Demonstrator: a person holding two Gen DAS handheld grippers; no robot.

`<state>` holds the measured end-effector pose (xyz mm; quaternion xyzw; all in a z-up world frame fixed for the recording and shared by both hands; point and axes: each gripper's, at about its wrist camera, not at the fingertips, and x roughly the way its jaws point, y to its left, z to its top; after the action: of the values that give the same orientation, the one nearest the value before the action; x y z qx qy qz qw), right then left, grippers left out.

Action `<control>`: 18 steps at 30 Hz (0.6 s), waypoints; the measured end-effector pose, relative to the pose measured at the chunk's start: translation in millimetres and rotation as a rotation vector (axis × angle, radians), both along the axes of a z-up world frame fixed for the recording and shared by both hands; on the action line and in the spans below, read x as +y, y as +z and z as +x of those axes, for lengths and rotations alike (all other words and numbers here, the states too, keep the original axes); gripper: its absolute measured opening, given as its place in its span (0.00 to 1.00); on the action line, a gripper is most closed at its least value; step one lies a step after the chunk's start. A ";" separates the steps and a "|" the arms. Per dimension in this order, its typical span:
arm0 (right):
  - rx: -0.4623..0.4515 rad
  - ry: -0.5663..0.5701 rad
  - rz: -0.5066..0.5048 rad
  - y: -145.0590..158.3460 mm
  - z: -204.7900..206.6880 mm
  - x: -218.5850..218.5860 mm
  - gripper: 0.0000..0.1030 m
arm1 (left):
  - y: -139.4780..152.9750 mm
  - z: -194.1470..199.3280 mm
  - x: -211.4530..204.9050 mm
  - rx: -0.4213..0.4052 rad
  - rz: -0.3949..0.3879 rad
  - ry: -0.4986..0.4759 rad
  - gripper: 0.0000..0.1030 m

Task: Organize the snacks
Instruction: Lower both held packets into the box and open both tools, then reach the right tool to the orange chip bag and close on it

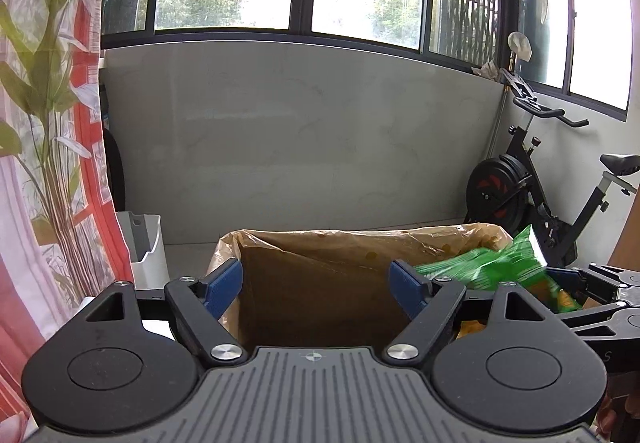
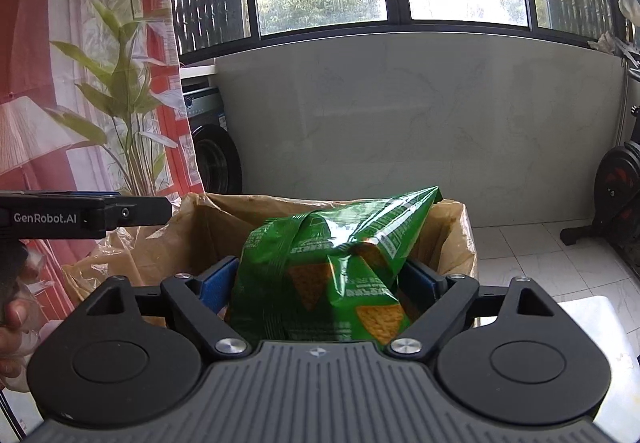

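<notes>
Green chip bag covering right gripper's blue pads (contact unclear); bag print staying too small for reading; exercise bike running off frame edge.

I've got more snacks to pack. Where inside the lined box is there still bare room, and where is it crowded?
The box is free on its left side, between the left wall and the green chip bag: bare brown liner shows there. The right side is crowded: the chip bag fills it, with the right hand-held gripper around it. The left hand-held gripper is empty.
</notes>
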<state>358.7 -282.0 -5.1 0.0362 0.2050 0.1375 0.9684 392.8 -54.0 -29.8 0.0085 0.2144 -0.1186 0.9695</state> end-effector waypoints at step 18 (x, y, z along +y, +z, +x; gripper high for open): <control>-0.054 -0.054 0.136 -1.2 -94.9 -49.5 0.96 | 5.9 -106.4 91.2 0.017 -0.075 0.147 0.80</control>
<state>263.8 -331.5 -6.4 0.1036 0.1681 0.1257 0.9722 286.4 37.2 -23.9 -0.0446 0.2180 -0.0553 0.9734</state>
